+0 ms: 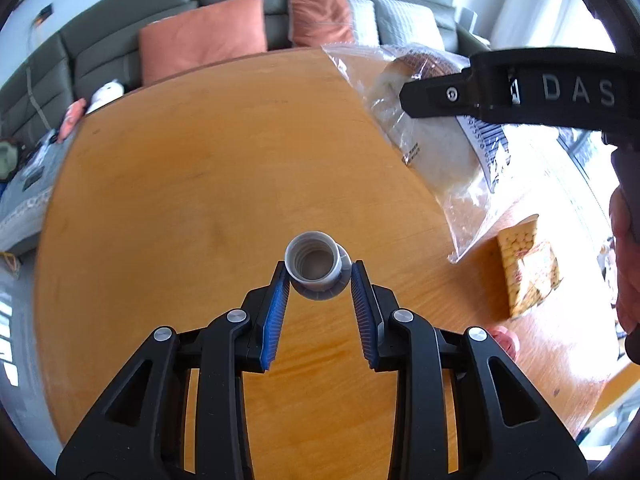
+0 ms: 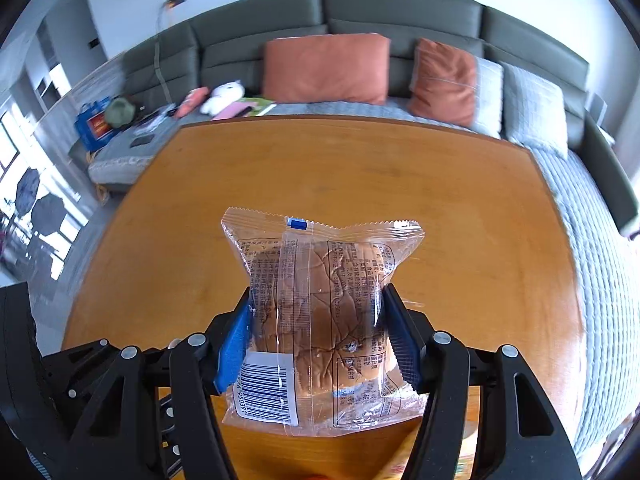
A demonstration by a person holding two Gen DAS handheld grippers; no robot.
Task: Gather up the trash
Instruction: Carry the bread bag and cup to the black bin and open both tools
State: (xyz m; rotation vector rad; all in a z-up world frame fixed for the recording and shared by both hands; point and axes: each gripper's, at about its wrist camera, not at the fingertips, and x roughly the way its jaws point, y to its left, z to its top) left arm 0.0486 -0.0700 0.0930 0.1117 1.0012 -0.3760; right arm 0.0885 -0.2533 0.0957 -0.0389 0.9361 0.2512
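Note:
My left gripper (image 1: 320, 270) is shut on a small white bottle (image 1: 317, 270), its open threaded mouth facing the camera, held above the wooden table (image 1: 192, 184). My right gripper (image 2: 316, 298) is shut on a clear plastic bag with a bread bun (image 2: 320, 312) and holds it above the table (image 2: 460, 208). The same bag (image 1: 432, 144) and the right gripper's black body (image 1: 520, 88) show at the upper right of the left wrist view. A yellow cracker packet (image 1: 528, 264) lies on the table at the right.
A grey sofa (image 2: 360, 12) with orange cushions (image 2: 326, 68) runs behind the table. A plush toy (image 2: 222, 96) and other small items lie on its left end. A pink object (image 1: 506, 340) shows behind my left gripper's right finger.

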